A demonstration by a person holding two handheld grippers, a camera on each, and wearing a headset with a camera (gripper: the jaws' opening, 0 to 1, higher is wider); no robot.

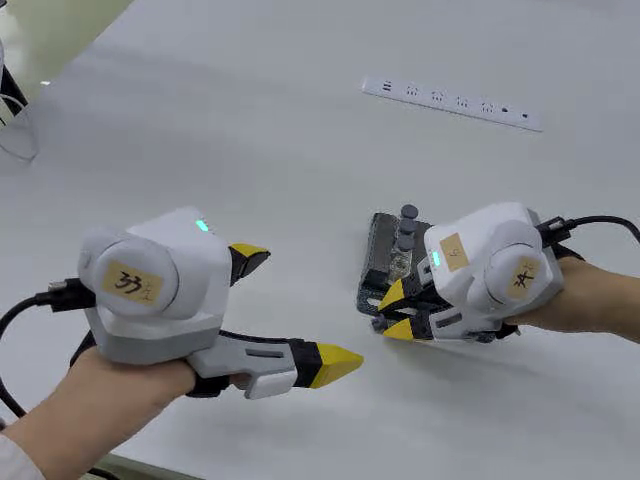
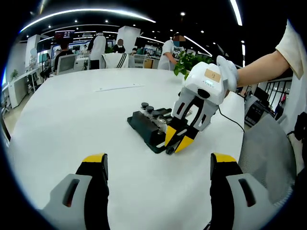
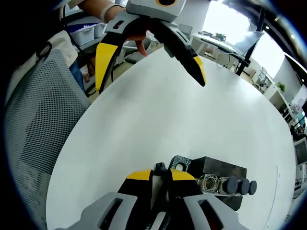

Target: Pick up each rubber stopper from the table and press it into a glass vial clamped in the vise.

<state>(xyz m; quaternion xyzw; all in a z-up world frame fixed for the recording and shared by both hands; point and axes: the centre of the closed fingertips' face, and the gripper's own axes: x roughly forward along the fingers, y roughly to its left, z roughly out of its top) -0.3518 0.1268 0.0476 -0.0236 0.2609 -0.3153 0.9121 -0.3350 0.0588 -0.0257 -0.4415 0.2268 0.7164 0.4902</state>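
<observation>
1. Found the left claw point(image 1: 298, 305) spread wide with nothing between its jaws, held over bare table point(image 1: 250, 130), well apart from the vise point(image 1: 378, 250).
2. Confirmed in the left gripper view: same claw agape, pointed toward the vise, with the right claw point(image 1: 397, 312) beyond it.
3. Found the right claw at the near end of the vise, jaws drawn close with a narrow gap.
4. Noted in the right gripper view a dark part between its yellow tips; cannot tell whether anything is pinched.
5. Counted 3 grey rubber stoppers point(image 1: 406, 228) standing in a row in the vise.
6. Noted 1 clear glass vial point(image 3: 208, 183) in the same row, at the end nearest the right claw.
7. Recorded a white power strip point(image 1: 452, 102) lying farther up the table, well apart from the vise.
</observation>
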